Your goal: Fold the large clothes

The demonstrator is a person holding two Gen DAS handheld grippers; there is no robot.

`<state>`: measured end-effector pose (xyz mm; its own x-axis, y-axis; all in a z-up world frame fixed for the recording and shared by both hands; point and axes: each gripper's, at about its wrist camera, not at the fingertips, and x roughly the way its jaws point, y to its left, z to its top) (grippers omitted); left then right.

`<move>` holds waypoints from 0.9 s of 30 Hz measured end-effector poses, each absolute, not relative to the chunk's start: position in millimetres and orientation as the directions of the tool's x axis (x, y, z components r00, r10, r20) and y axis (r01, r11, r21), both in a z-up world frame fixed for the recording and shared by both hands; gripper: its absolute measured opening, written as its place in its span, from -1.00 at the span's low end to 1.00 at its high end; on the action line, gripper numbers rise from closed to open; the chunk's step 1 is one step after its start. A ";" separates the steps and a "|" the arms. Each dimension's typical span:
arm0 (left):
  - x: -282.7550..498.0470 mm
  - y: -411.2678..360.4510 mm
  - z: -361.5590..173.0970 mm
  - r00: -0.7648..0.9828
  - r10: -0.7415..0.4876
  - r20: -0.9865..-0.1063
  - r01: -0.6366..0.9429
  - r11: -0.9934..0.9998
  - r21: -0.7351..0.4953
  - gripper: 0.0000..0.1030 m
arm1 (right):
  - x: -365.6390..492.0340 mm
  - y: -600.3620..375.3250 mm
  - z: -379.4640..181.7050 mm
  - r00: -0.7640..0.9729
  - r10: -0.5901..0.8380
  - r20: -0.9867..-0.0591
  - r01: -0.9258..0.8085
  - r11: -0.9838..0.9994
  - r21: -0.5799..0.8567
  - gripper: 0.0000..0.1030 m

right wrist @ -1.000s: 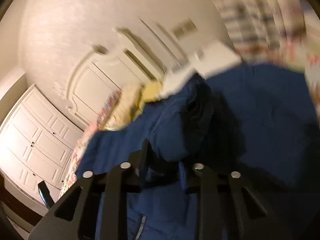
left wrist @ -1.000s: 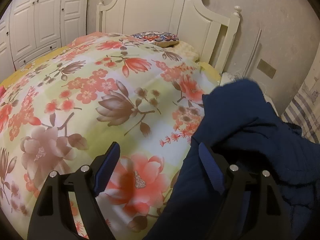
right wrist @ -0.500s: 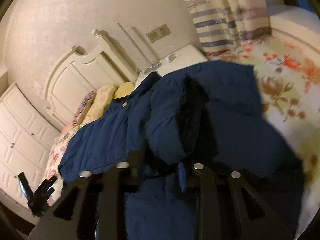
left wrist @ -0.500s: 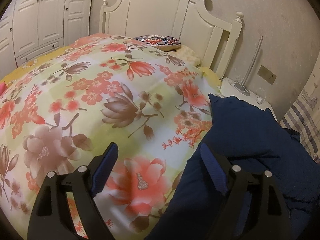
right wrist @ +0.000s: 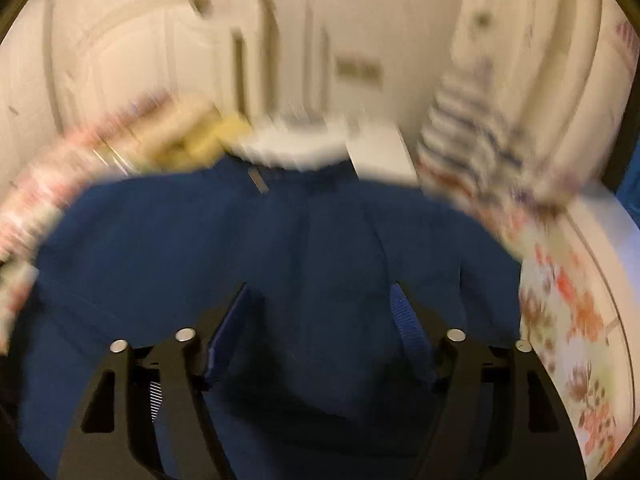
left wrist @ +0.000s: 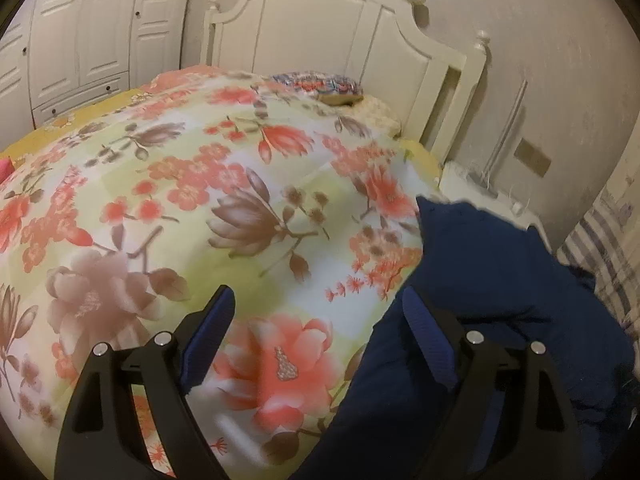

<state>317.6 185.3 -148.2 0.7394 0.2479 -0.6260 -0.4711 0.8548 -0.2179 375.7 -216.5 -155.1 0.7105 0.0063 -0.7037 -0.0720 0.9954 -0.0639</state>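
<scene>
A dark blue padded jacket (left wrist: 488,280) lies in a heap on the right side of the floral bed cover (left wrist: 192,184). My left gripper (left wrist: 318,320) hovers open over the cover, its right finger at the jacket's edge and nothing between the pads. In the blurred right wrist view the same jacket (right wrist: 280,248) fills the middle. My right gripper (right wrist: 320,320) stands just above it, its jaws opening; the pads do not press on the cloth.
A cream headboard (left wrist: 340,40) and a patterned pillow (left wrist: 320,88) are at the far end of the bed. White wardrobes (left wrist: 88,32) line the left wall. A white bedside stand (left wrist: 472,184) and a striped curtain (left wrist: 608,248) are on the right.
The right gripper let go of the blue jacket and opened, rolling and swinging as it did. The jacket dropped lower on the bed. The left gripper stayed where it was, open.
</scene>
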 end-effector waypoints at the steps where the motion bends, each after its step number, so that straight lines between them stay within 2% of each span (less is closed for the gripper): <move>1: 315.0 183.1 -141.8 0.744 0.262 -0.614 -0.476 0.854 -0.213 0.65 | 376.9 -221.8 -166.5 0.705 0.036 -0.708 -0.085 0.996 -0.034 0.32; 3: 312.1 170.4 -119.0 0.784 0.245 -0.570 -0.429 0.878 -0.212 0.65 | 380.8 -224.6 -169.0 0.702 0.048 -0.711 -0.086 0.996 -0.017 0.32; 5: 315.6 138.4 -84.7 0.841 0.206 -0.499 -0.326 0.931 -0.165 0.80 | 382.1 -220.7 -171.8 0.700 0.037 -0.714 -0.088 0.995 -0.036 0.35; 6: 319.7 125.3 -75.2 0.855 0.182 -0.486 -0.281 0.950 -0.138 0.95 | 382.7 -219.4 -172.5 0.700 0.029 -0.714 -0.088 0.995 -0.047 0.36; 7: 328.7 102.3 -64.0 0.869 0.130 -0.477 -0.198 0.976 -0.095 0.96 | 382.1 -217.4 -173.4 0.701 0.019 -0.713 -0.088 0.994 -0.060 0.37; 9: 347.3 71.9 -61.2 0.858 0.058 -0.510 -0.094 0.995 -0.045 0.96 | 381.8 -217.0 -173.2 0.702 0.020 -0.712 -0.089 0.994 -0.060 0.37; 10: 363.2 53.6 -70.5 0.830 0.023 -0.558 -0.042 0.999 -0.020 0.96 | 381.6 -218.9 -172.4 0.702 0.027 -0.712 -0.089 0.995 -0.051 0.37; 12: 380.6 36.6 -91.3 0.781 0.011 -0.624 -0.007 1.000 0.008 0.96 | 382.0 -219.7 -170.5 0.702 0.036 -0.711 -0.090 0.995 -0.039 0.37; 15: 399.8 15.8 -149.4 0.657 0.028 -0.754 0.024 0.998 0.058 0.96 | 382.8 -219.6 -169.2 0.702 0.038 -0.711 -0.091 0.995 -0.036 0.37; 17: 398.9 10.2 -163.9 0.663 0.063 -0.746 0.032 0.993 0.113 0.96 | 382.3 -218.8 -168.9 0.702 0.041 -0.711 -0.094 0.995 -0.035 0.39; 19: 402.4 10.8 -157.8 0.645 0.065 -0.762 0.032 0.993 0.112 0.96 | 382.5 -218.6 -169.1 0.701 0.043 -0.712 -0.096 0.995 -0.034 0.40; 25: 442.0 29.0 -102.4 0.688 -0.042 -0.725 0.012 0.999 -0.047 0.96 | 383.4 -219.6 -168.8 0.701 0.045 -0.712 -0.096 0.995 -0.033 0.43; 27: 472.9 29.4 -108.2 0.650 -0.043 -0.759 -0.006 0.998 -0.062 0.96 | 383.4 -220.1 -169.0 0.700 0.048 -0.712 -0.097 0.995 -0.028 0.43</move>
<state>472.9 29.4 -108.2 0.6499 -0.0427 -0.7588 -0.0064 0.9981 -0.0617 383.4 -220.1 -169.0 0.7004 0.0482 -0.7121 -0.0970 0.9949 -0.0280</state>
